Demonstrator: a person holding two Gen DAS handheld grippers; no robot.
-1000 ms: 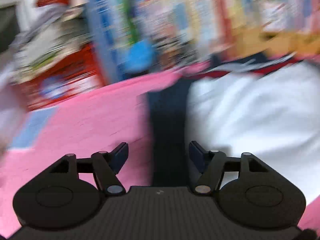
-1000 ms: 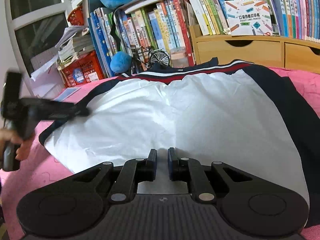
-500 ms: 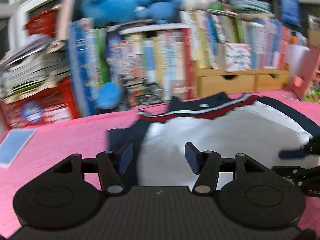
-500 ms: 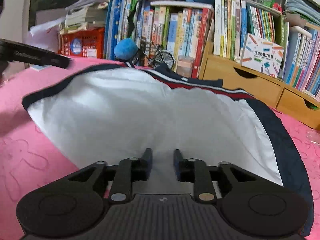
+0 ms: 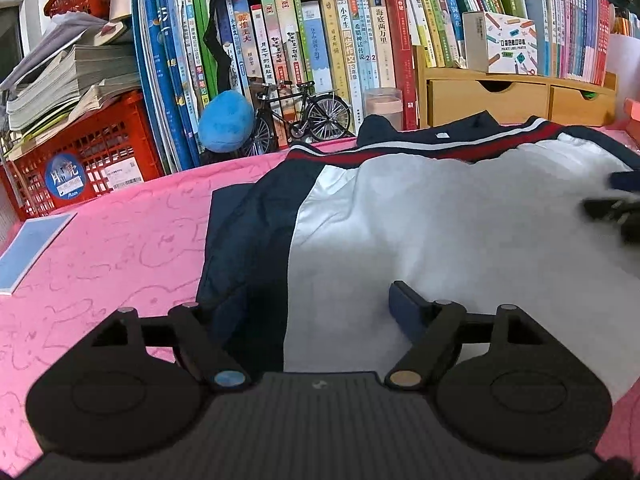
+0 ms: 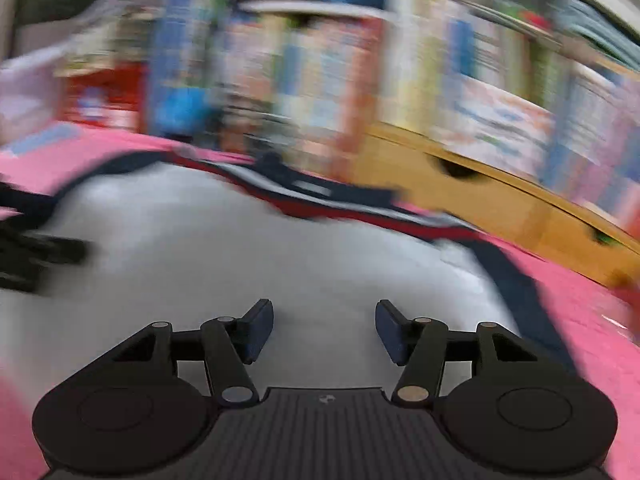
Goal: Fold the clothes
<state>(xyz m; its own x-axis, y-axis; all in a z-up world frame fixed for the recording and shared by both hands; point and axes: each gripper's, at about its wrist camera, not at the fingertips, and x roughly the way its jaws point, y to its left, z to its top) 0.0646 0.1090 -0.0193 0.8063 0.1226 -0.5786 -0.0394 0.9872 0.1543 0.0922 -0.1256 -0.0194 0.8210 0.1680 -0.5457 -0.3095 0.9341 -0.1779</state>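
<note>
A white jacket [image 5: 420, 232] with navy sides and a red-and-white striped band lies spread on the pink tablecloth [image 5: 112, 248]. My left gripper [image 5: 304, 304] hovers low over its left edge, where navy meets white. Its jaws are opening, with cloth beneath them and nothing pinched. In the blurred right wrist view, my right gripper [image 6: 324, 316] is above the jacket's white panel [image 6: 280, 248]. Its jaws are opening too, with no fabric between the pads. Each gripper shows as a dark blur in the other's view: the right gripper [image 5: 612, 212] and the left gripper [image 6: 36, 252].
A packed bookshelf [image 5: 320, 40] runs along the back. Before it stand a red crate [image 5: 80, 160], a blue plush ball [image 5: 226, 120], a model bicycle [image 5: 300, 116] and wooden drawers [image 5: 512, 100]. A blue booklet [image 5: 28, 248] lies on the pink cloth at the left.
My right gripper's jaws went from nearly shut over the white cloth to open, and that hand swung and rolled. My left gripper shifted along the jacket's left edge and its jaws spread wider.
</note>
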